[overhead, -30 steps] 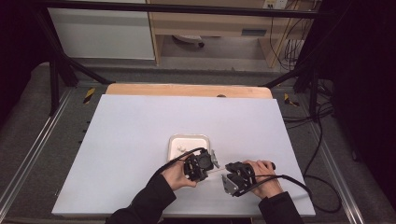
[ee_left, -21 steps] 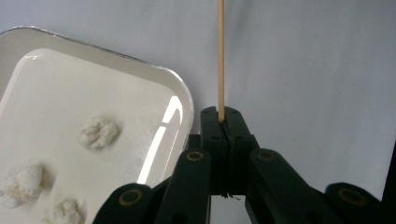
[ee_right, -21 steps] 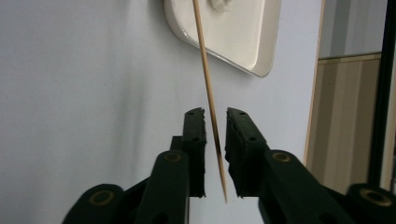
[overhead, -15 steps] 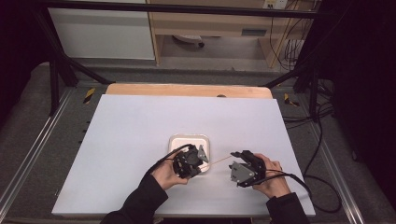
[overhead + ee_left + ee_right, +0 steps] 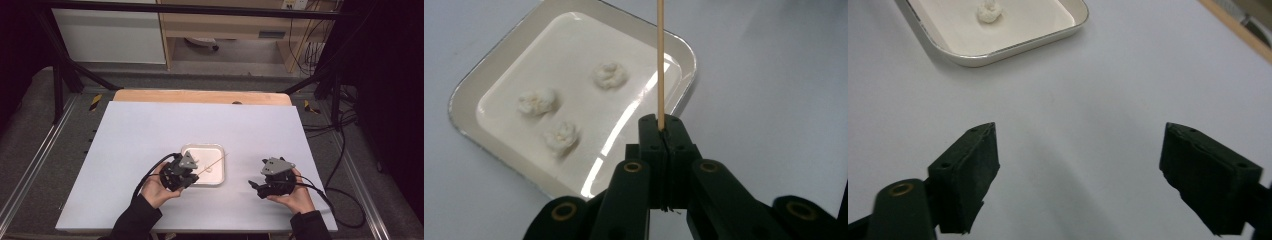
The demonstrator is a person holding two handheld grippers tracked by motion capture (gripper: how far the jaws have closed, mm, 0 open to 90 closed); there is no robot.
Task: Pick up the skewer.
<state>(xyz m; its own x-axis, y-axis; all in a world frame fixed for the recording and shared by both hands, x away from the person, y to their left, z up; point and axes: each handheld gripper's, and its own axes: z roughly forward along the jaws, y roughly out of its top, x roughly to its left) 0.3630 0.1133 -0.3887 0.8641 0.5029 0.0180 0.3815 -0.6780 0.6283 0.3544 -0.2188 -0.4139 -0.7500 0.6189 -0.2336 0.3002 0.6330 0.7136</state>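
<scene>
Skewer [image 5: 660, 60] is sitting clamped in the left gripper [image 5: 664, 131] above the tray [image 5: 484, 75] of, probably, dough lumps [image 5: 610, 75]; the right gripper [image 5: 1080, 155], just spreading, is holding nothing.

A tray [image 5: 202, 172] sits on the table [image 5: 150, 130], toward the near edge and a little left of the middle. Three lumps lie in the tray [image 5: 499, 100], two [image 5: 537, 102] [image 5: 560, 136] close together and the third [image 5: 610, 75] farther off. The left gripper [image 5: 186, 175] is at the tray's near left corner, and a stick [image 5: 660, 65] reaches from it across the tray. The right gripper [image 5: 256, 187] is over bare table to the right of the tray, well apart from it.
</scene>
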